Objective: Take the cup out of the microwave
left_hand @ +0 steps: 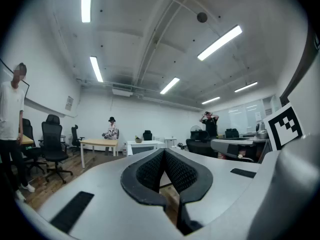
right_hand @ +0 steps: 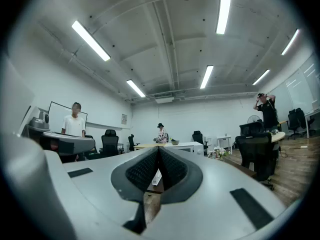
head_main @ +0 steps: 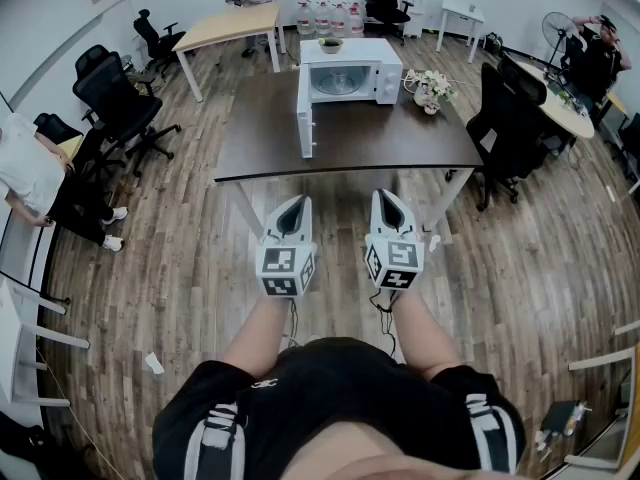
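The white microwave stands at the far side of a dark table, its door swung open toward me. Inside it I see only a pale round shape; no cup can be made out. Both grippers are held level in front of me, short of the table's near edge and side by side. My left gripper is shut with nothing between its fingers, and so is my right gripper. The left gripper view shows the jaws meeting, the microwave far beyond. The right gripper view shows the same.
A small pot of flowers sits on the table right of the microwave, and a bowl rests on its top. Black office chairs stand at the table's right and at the left. People stand at the room's edges.
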A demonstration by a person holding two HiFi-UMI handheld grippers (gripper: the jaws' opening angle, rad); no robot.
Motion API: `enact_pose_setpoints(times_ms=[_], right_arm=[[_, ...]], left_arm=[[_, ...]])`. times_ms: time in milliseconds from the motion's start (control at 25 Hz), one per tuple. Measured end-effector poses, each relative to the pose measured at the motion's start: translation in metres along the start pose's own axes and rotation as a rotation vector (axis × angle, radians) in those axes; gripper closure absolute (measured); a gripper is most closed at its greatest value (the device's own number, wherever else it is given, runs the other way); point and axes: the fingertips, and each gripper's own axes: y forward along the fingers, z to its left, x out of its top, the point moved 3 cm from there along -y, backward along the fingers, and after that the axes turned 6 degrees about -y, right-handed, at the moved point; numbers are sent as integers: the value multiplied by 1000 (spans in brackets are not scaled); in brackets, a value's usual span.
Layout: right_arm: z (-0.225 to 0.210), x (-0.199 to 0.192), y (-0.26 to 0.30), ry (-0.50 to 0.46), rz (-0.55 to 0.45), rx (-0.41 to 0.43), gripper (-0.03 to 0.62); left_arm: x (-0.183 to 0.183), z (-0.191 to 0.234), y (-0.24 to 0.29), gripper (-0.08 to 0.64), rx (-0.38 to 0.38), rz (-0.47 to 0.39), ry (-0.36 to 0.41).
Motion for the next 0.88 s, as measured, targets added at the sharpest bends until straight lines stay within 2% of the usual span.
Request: enact_pose_setpoints(times_ms=[240,600,880], right_arm=[[-15,2,-13,24,-11,-16,591],[-29,-4,-31,27,-19,8,591],[-39,-15,-26,35,-14,13,591]], left_arm=[[-2,-17,-5,557,5,4,7],[-9,-38,-13,557,40,4,7],[-19,-44,-3,557,54,6,9]])
